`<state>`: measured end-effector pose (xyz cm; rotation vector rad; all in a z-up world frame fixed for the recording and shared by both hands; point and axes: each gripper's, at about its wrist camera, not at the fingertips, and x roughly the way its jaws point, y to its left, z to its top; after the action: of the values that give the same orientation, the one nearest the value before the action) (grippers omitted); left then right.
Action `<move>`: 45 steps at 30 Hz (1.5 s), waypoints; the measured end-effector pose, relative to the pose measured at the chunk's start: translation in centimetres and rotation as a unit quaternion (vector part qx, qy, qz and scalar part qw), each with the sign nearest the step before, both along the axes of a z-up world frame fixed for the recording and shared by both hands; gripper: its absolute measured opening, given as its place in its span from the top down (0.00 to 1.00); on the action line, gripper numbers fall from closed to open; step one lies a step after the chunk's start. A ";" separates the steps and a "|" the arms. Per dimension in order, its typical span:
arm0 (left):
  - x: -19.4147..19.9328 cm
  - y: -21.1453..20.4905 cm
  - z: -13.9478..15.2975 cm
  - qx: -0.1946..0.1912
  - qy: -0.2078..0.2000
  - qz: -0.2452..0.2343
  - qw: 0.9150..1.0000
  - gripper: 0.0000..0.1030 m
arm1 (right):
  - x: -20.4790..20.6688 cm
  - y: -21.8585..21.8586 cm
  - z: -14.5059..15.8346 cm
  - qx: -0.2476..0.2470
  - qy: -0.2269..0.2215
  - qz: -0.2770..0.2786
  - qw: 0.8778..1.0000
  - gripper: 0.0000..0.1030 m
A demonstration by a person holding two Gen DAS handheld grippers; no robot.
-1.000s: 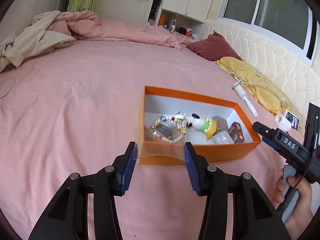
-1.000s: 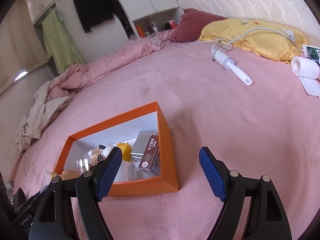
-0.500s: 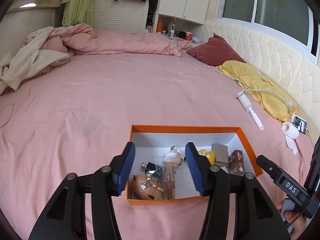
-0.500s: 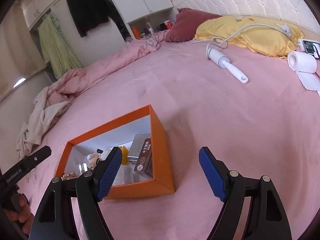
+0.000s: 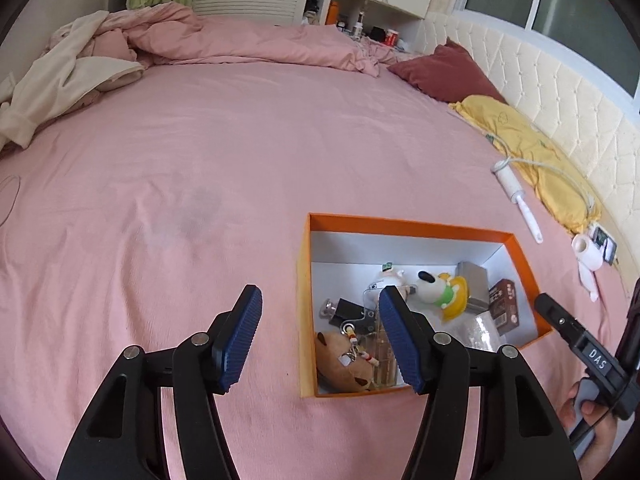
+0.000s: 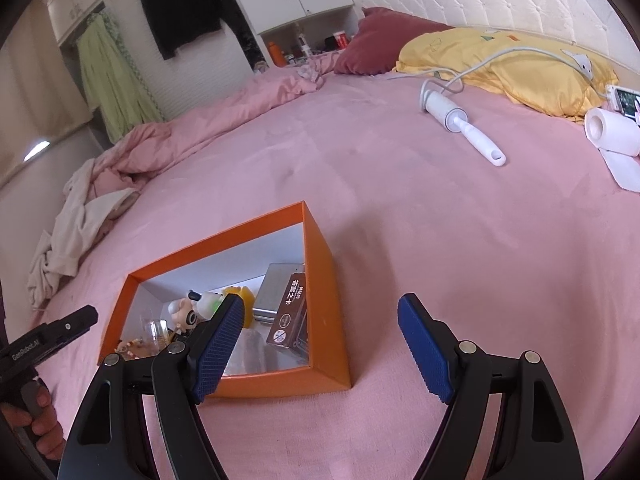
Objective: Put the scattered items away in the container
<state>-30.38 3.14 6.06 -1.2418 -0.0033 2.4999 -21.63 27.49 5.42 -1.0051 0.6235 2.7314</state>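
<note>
An orange box [image 5: 408, 225] with a white inside sits on the pink bed; it also shows in the right wrist view [image 6: 324, 300]. It holds a Snoopy figure [image 5: 438, 286], a brown plush [image 5: 340, 354], a clear case with a bead chain [image 5: 370, 336], a brown packet [image 5: 505, 304], a grey tin [image 5: 472, 286] and other small items. My left gripper [image 5: 320, 338] is open and empty, above the box's left wall. My right gripper [image 6: 320, 354] is open and empty, above the box's near right corner.
A white lint roller [image 6: 464, 128], a yellow pillow [image 6: 508, 68], a toilet roll [image 6: 610, 132] and a phone [image 6: 628, 100] lie at the bed's right. A maroon pillow [image 5: 444, 74] and a crumpled pink duvet [image 5: 248, 44] lie at the back, cream clothes [image 5: 60, 88] at the left.
The left gripper let the clear case with the bead chain fall into the box, then opened wider and shifted left. The right gripper barely moved.
</note>
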 end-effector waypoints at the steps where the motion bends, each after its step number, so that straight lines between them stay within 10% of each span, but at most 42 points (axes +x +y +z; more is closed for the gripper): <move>1: -0.2 0.4 -0.5 -0.012 -0.004 -0.002 1.000 0.48 | -0.3 -0.1 -0.1 0.003 -0.005 0.004 1.000 0.28; 3: -0.4 0.9 -1.7 -0.023 -0.024 -0.002 0.999 0.69 | -0.8 -0.2 -0.5 0.011 -0.021 0.011 1.000 0.37; 10: 0.4 0.4 -3.3 0.002 -0.043 0.022 0.999 0.83 | -2.0 -0.1 -1.9 -0.014 -0.047 0.036 0.998 0.71; 24: 4.3 -5.3 -4.1 0.042 -0.048 0.070 0.996 0.82 | -1.5 -4.0 -1.7 0.014 -0.042 0.103 0.994 0.77; 29: 6.1 -6.5 -2.9 0.050 -0.016 0.114 0.992 0.67 | -0.7 -3.8 -1.2 0.028 -0.026 0.088 0.995 0.74; 33: 9.8 -7.8 -0.9 0.038 0.037 0.153 0.987 0.24 | 2.8 -4.3 1.7 0.090 0.038 0.024 0.995 0.29; 39: 14.5 -7.7 -1.6 0.045 0.022 0.123 0.991 0.24 | 7.9 -8.2 2.9 0.105 0.083 0.063 0.989 0.26; 45: 15.2 -5.8 -5.6 -0.025 0.011 0.097 0.995 0.24 | 9.7 -10.8 -1.6 0.131 0.005 0.103 0.986 0.26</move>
<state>-15.19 -2.65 0.48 -1.2896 -0.0605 2.6951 -11.92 16.68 3.79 -1.0408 0.1595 2.8947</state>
